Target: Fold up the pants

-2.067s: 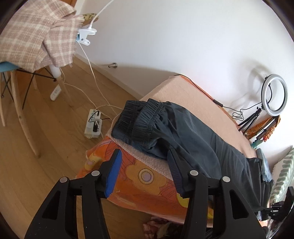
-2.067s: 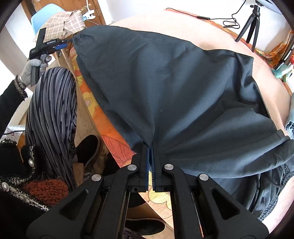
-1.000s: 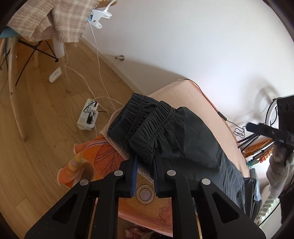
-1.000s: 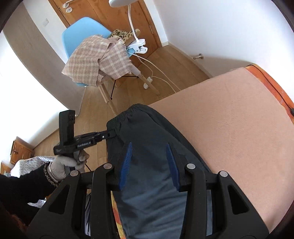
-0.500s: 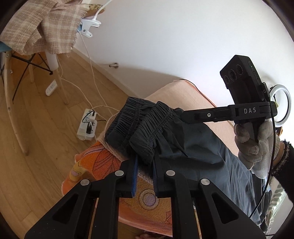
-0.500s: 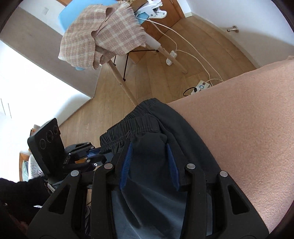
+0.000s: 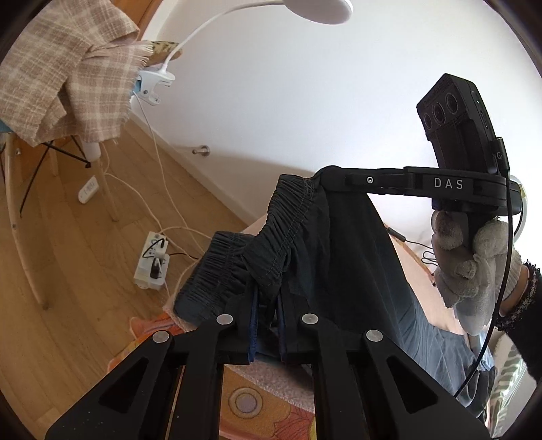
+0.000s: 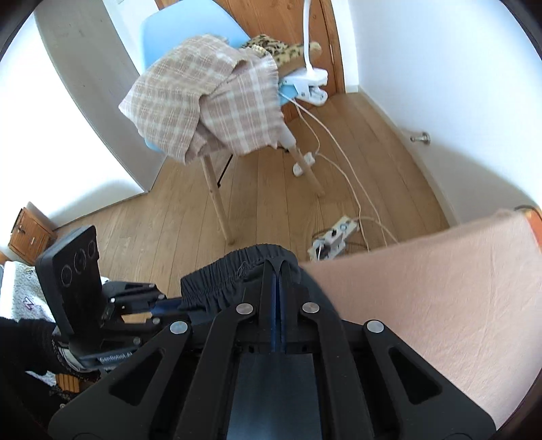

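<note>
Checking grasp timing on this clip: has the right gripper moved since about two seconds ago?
Yes. The right gripper has travelled up the pants to the waistband, near the bed corner by the power strip, jaws shut on it.

1. A wooden plank floor (image 8: 355, 162) is seen across the middle of the right wrist view.
2. White walls (image 7: 305, 84) are lit brightly at the top of the left wrist view.
3. A blue chair (image 8: 176, 30) with pale wooden legs is draped with a checked cloth (image 8: 203, 98) in the upper middle.
4. A white clamp lamp (image 7: 318, 10) is fixed to the chair.
5. A white power strip (image 8: 333, 237) is laid on the floor, with cords attached.
6. A wooden door (image 8: 318, 40) is shown at the top.
</note>
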